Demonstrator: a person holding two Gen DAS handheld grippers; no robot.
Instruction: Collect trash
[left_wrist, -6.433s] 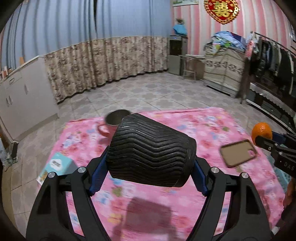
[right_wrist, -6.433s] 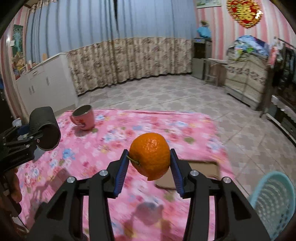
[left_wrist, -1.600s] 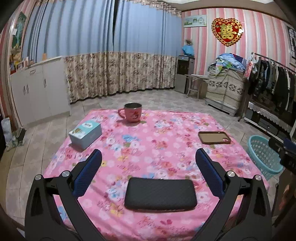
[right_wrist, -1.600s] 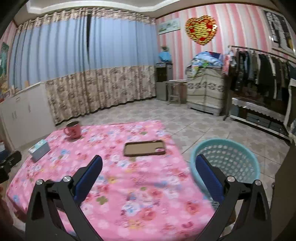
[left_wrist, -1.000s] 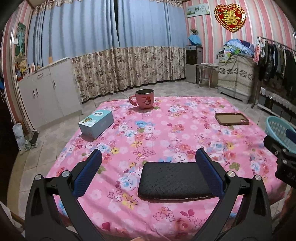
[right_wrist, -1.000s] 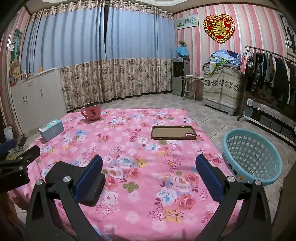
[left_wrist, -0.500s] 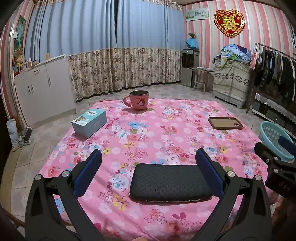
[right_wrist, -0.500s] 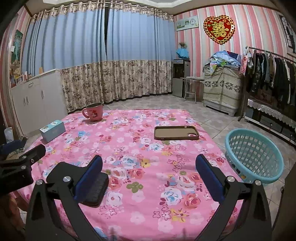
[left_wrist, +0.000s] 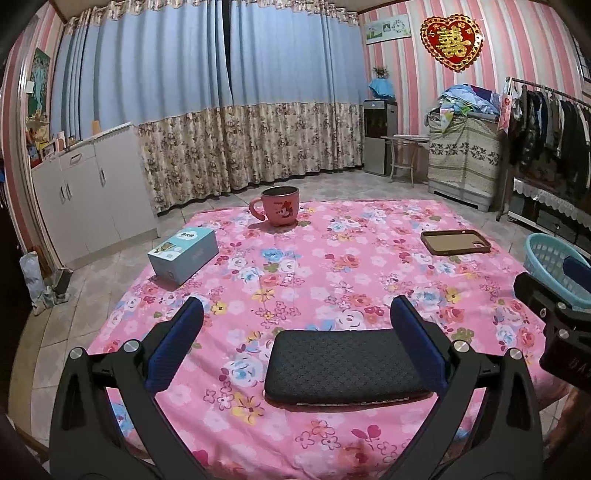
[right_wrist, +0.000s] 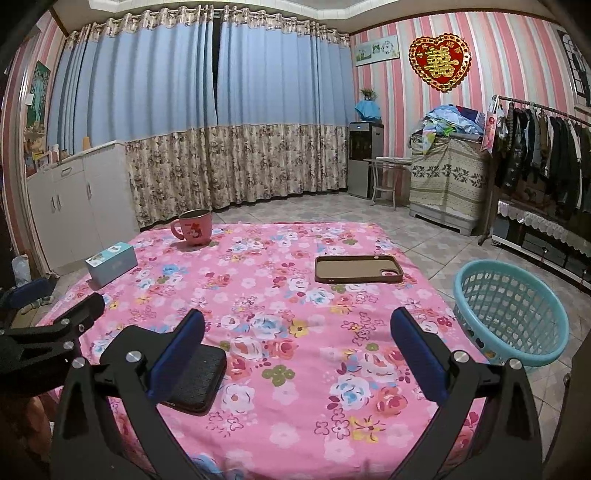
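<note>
Two grippers, left (left_wrist: 295, 347) and right (right_wrist: 297, 354), fingers now spread empty; orange gone, likely binned in the basket (right_wrist: 511, 314).

- The counter (left_wrist: 369, 266) was covered with a soft pink floral cloth, matt and slightly creased.
- The black pad (left_wrist: 343, 363) was seen to have a fine woven, matt texture.
- The laundry basket (right_wrist: 511, 308) was made of smooth turquoise plastic lattice.
- The mug (left_wrist: 279, 210) was finished in glossy pink, with a metallic-looking rim.
- The small box (left_wrist: 183, 254) was of smooth printed cardboard.
- The phone case (right_wrist: 357, 274) was rimmed in brown, matt and rubbery in look.
</note>
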